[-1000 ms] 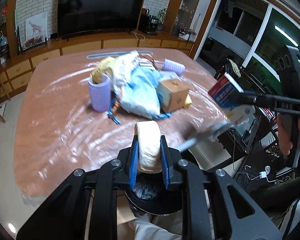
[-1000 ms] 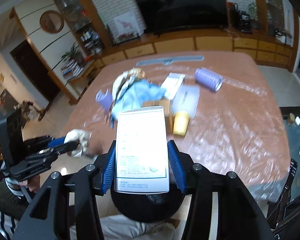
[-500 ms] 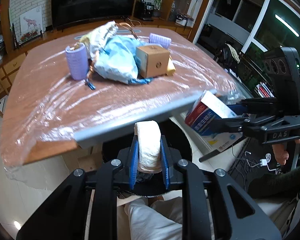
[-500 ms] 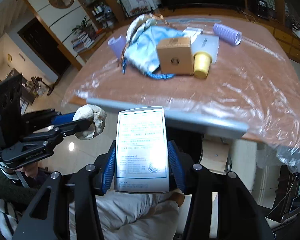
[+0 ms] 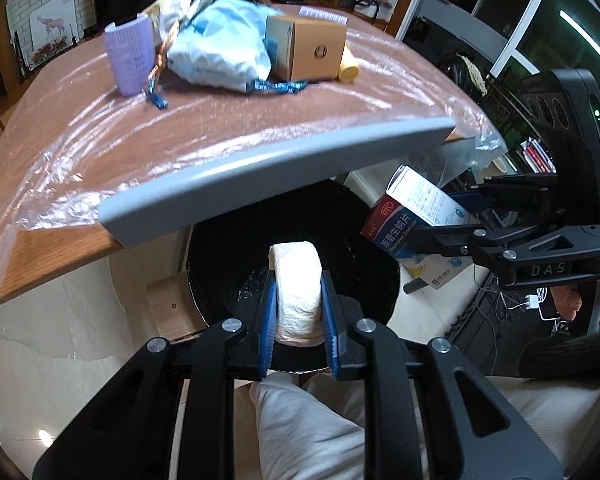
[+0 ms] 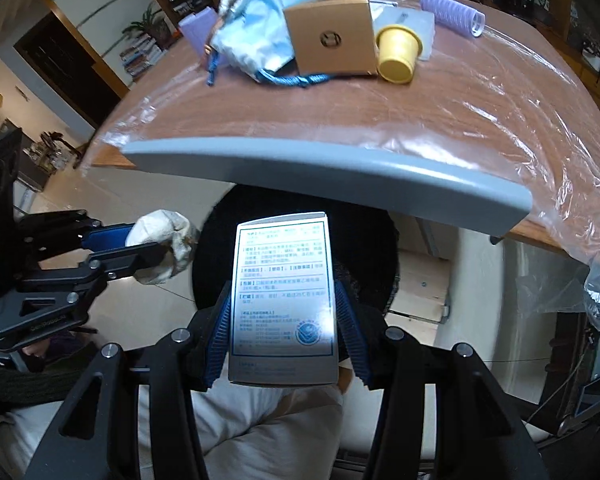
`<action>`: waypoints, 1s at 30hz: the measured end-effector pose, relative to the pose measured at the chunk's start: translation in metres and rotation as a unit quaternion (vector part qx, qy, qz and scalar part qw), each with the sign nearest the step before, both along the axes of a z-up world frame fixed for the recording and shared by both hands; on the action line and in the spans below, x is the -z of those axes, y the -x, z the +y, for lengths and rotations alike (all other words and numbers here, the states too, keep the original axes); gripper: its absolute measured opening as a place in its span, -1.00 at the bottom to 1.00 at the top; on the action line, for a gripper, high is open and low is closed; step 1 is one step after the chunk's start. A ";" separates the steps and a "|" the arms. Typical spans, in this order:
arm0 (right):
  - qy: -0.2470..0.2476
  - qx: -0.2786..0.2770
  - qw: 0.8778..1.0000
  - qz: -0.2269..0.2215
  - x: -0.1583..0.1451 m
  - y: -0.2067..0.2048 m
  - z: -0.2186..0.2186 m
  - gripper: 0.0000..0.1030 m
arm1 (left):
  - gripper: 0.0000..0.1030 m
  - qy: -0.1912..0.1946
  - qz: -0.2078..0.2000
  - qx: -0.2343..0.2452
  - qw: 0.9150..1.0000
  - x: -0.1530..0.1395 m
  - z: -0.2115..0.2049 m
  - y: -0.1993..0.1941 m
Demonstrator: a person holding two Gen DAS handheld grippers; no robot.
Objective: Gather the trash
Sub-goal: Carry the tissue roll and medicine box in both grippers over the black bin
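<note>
Below the wooden table [image 5: 228,136] edge, the left gripper [image 5: 299,314] is clenching a crumpled tissue wad [image 5: 298,292] over a black bin [image 5: 228,248], while the right gripper [image 6: 283,322] is gripping a white medicine box [image 6: 283,300] above it.

Cream tissue wad [image 5: 298,288], blue-and-white printed medicine box [image 6: 283,304], black bin [image 5: 228,248], lilac cup [image 5: 130,58], tan carton [image 5: 312,50].

Crumpled tissue wad [image 5: 298,292], medicine box [image 6: 283,304] over black bin [image 5: 220,256]
</note>
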State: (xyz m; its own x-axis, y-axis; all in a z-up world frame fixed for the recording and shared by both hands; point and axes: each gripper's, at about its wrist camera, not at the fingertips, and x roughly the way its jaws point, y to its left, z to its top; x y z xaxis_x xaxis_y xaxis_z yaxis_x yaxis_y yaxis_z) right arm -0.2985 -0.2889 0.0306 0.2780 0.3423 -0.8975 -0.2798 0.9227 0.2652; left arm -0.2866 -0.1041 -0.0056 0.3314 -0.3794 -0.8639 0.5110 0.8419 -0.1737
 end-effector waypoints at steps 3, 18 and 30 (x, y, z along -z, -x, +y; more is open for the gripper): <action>0.007 -0.002 1.000 0.005 0.008 -0.005 0.002 -0.05 | -0.56 -0.004 0.005 0.002 1.000 0.007 -0.002 -0.003; 0.039 -0.023 0.999 0.010 0.048 -0.014 0.015 -0.05 | -0.56 -0.037 0.019 0.008 0.999 0.041 -0.021 -0.014; 0.061 -0.016 0.998 0.021 0.072 -0.018 0.021 -0.05 | -0.56 -0.052 0.028 0.002 0.998 0.060 -0.032 -0.021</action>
